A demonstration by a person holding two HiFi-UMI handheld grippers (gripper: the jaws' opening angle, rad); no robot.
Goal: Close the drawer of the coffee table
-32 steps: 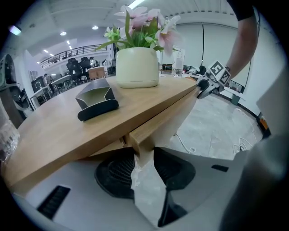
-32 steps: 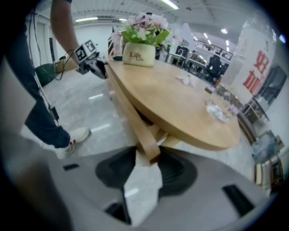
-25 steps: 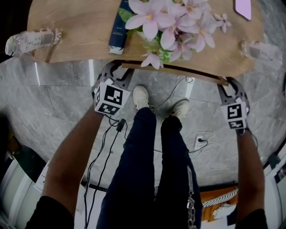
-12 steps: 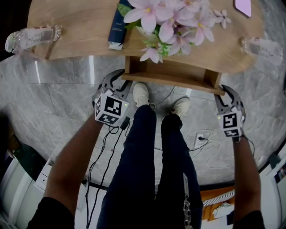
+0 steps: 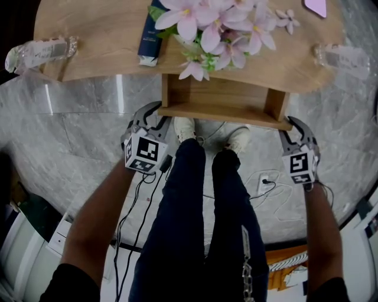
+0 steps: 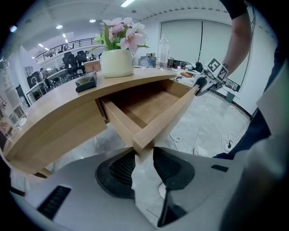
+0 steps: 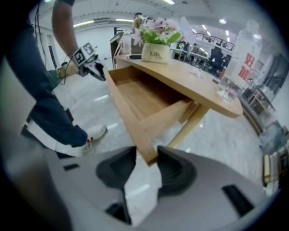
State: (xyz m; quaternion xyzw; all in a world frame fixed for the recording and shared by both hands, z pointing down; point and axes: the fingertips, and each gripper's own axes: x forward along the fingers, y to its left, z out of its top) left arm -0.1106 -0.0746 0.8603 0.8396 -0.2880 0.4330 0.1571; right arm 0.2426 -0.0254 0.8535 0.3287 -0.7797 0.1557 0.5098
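Observation:
The coffee table's wooden drawer [image 5: 224, 94] stands pulled out from under the tabletop [image 5: 100, 41], empty inside. My left gripper [image 5: 155, 113] is shut on the left end of the drawer front [image 5: 221, 112], whose corner sits between the pads in the left gripper view [image 6: 143, 158]. My right gripper [image 5: 289, 122] is shut on the right end of that front, with the wood wedged between its pads in the right gripper view [image 7: 146, 164]. The open drawer [image 6: 144, 106] [image 7: 140, 97] shows bare in both gripper views.
On the tabletop stand a pot of pink flowers [image 5: 224, 29], a dark blue box [image 5: 150, 32], a plastic bottle at each end [image 5: 38, 52] [image 5: 345, 59] and a pink item [image 5: 319, 7]. The person's legs [image 5: 201, 177] and shoes are right by the drawer front. Cables [image 5: 266, 183] lie on the marble floor.
The drawer has slid out of the table toward the person, from nearly closed to well open. Both grippers came back with its front, one at each end.

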